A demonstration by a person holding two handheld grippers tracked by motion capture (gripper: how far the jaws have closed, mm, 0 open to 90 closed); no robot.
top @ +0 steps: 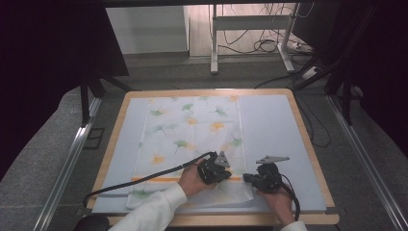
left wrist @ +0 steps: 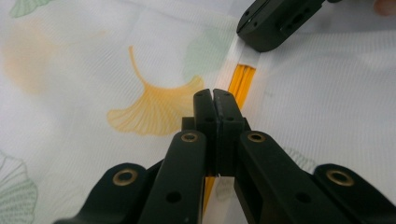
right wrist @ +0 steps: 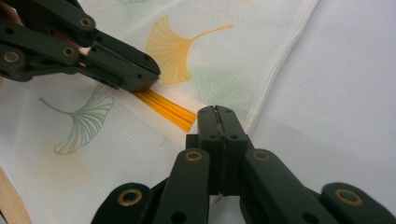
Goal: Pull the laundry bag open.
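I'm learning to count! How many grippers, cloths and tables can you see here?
Grippers: 2, the left gripper and the right gripper
Cloths: 1, the leaf-print cloth
Tables: 1, the wooden-edged table
Total: 4

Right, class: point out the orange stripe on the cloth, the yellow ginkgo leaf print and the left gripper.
orange stripe (left wrist: 242,81), left gripper view, on its bare part beyond the fingers.
yellow ginkgo leaf print (right wrist: 170,49), right gripper view, on the leaf's fan.
left gripper (top: 215,170), high view, on its black body over the cloth.
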